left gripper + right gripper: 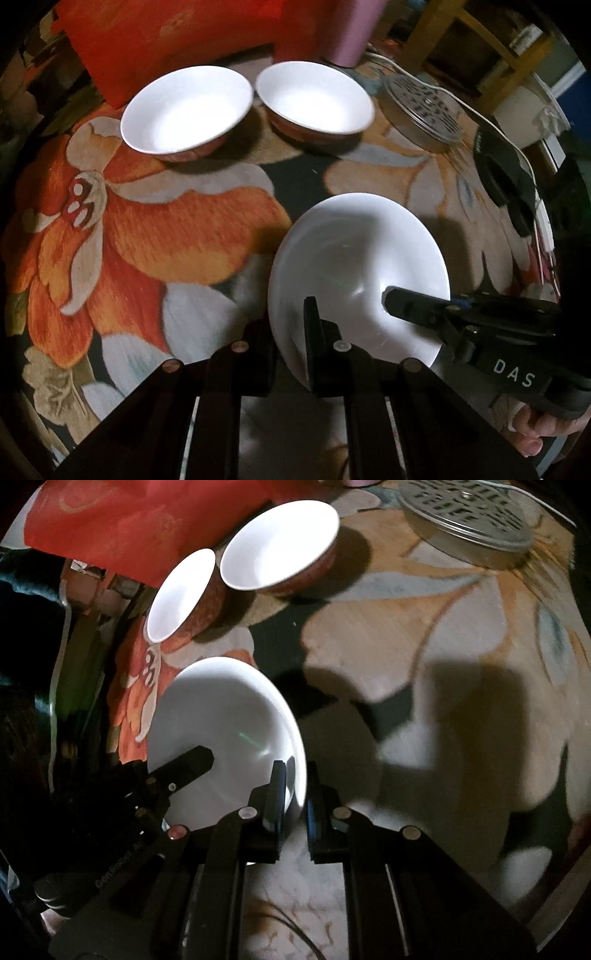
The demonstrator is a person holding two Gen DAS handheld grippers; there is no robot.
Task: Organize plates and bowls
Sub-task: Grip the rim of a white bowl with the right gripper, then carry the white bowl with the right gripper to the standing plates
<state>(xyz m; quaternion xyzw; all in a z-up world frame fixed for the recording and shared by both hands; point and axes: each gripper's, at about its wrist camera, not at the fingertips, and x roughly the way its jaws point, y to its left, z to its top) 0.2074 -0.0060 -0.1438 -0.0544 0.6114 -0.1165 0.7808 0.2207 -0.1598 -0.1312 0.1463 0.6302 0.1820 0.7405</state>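
Both clamped on opposite rims of the white plate (354, 254), left gripper (291, 332) and right gripper (295, 801): risks slipping, tilting, striking the two bowls (188, 107) near the table's far edge.

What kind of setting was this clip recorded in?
Probably a home dining or kitchen table. A floral tablecloth covers it, two red-sided bowls and a white plate are out, a round metal tin sits at the far side, and wooden furniture stands behind.
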